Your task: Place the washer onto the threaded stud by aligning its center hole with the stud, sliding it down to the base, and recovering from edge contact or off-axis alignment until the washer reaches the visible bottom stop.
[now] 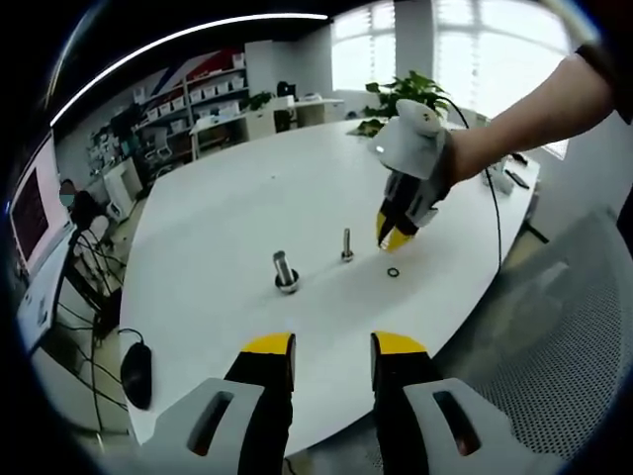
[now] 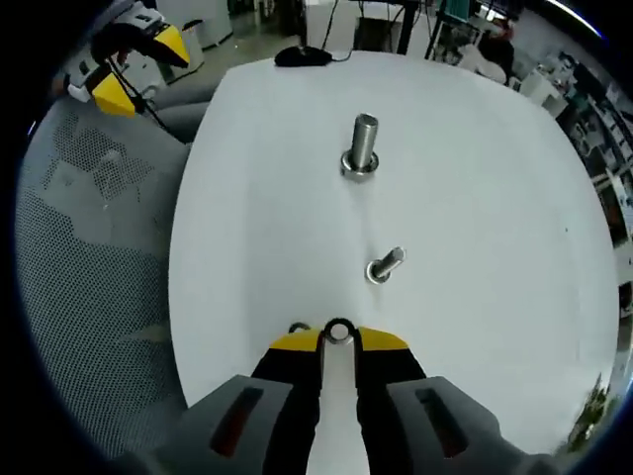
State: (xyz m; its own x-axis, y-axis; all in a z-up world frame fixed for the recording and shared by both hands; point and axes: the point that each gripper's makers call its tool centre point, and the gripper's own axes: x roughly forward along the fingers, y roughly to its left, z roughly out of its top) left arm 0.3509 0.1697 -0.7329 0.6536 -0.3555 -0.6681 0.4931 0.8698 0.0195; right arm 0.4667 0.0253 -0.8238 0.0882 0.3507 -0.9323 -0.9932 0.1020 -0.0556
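While the left hand-held gripper (image 1: pixel 332 348) gapes, the right (image 2: pixel 339 337) pinches the washer (image 2: pixel 339 332).

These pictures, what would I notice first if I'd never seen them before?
Probably the two shiny metal studs standing up on the big white table: a thick one and a thinner one. Next, the right gripper with yellow tips, coming down beside a tiny dark washer that lies flat on the table near the thinner stud. The left gripper waits open at the table's near edge.

Left claw (image 1: pixel 333 354) parted; right claw (image 2: pixel 339 337) nearly closed.
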